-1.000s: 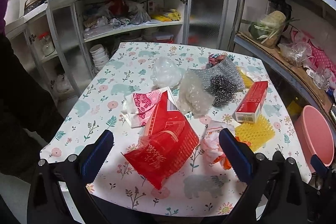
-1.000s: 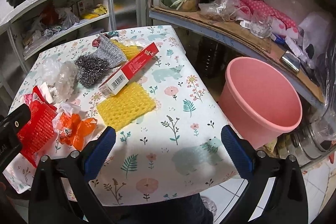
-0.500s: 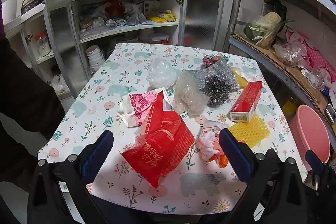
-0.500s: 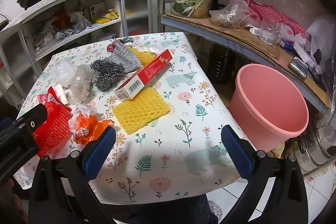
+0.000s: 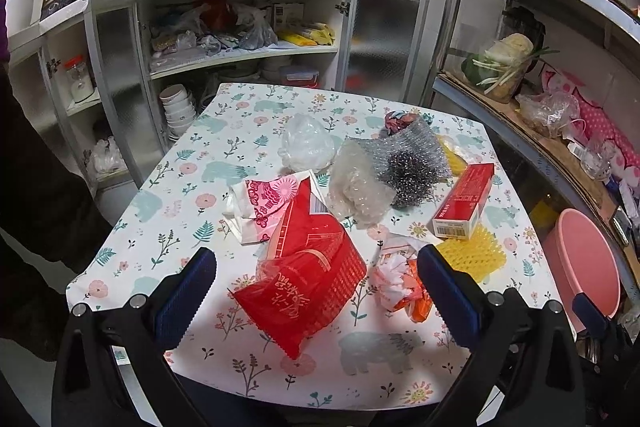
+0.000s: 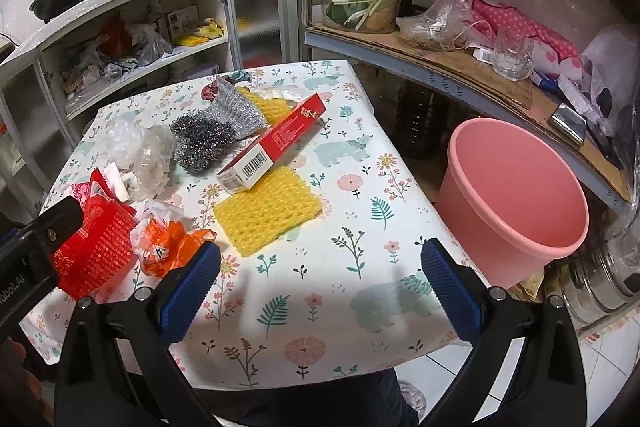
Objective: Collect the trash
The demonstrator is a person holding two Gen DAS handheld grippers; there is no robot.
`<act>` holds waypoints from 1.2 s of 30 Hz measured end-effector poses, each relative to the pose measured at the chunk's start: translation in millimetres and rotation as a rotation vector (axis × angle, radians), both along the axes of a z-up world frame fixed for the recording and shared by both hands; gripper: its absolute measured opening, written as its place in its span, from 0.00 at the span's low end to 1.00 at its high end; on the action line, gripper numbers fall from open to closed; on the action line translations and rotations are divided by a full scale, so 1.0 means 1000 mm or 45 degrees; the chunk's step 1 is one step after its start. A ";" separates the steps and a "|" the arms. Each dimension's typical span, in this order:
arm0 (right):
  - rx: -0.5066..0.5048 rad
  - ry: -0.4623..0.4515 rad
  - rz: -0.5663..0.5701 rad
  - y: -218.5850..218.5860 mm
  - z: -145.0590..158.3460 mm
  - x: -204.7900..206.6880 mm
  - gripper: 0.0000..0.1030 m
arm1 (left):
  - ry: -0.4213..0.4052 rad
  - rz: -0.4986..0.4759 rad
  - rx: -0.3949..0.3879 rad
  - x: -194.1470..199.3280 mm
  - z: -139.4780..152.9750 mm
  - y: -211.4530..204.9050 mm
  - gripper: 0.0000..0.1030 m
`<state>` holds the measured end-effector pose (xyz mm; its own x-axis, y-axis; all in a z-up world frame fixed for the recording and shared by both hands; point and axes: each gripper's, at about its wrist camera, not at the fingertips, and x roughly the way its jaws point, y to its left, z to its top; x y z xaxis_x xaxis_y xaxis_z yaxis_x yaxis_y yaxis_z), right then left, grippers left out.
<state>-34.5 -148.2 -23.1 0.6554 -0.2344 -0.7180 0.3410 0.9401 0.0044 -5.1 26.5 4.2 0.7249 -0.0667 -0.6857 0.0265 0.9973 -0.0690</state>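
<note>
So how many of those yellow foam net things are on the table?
2. One yellow foam net lies flat near the table's middle, its far edge under the red box. A second yellow foam net sits farther back, partly covered by the silver mesh. Others may be hidden.

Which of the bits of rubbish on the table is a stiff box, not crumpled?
The long red carton with a barcode on its white end; it rests partly on the yellow foam net. Everything else is wrappers, bags or netting.
</note>
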 end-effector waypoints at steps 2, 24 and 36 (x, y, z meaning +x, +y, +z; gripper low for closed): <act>0.002 0.002 -0.001 0.000 0.000 0.000 0.98 | -0.001 0.008 -0.003 0.000 0.000 0.001 0.96; 0.013 -0.010 -0.001 0.001 -0.001 -0.004 0.98 | -0.007 -0.008 -0.007 -0.004 0.000 0.000 0.96; 0.106 -0.018 -0.051 -0.016 -0.009 -0.006 0.98 | -0.305 -0.222 -0.023 -0.014 0.017 0.002 0.96</act>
<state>-40.8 -164.5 -32.4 0.6568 -0.2007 -0.7268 0.3779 0.9218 0.0870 -18.9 28.8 20.8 0.8422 -0.2153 -0.4943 0.2153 0.9748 -0.0577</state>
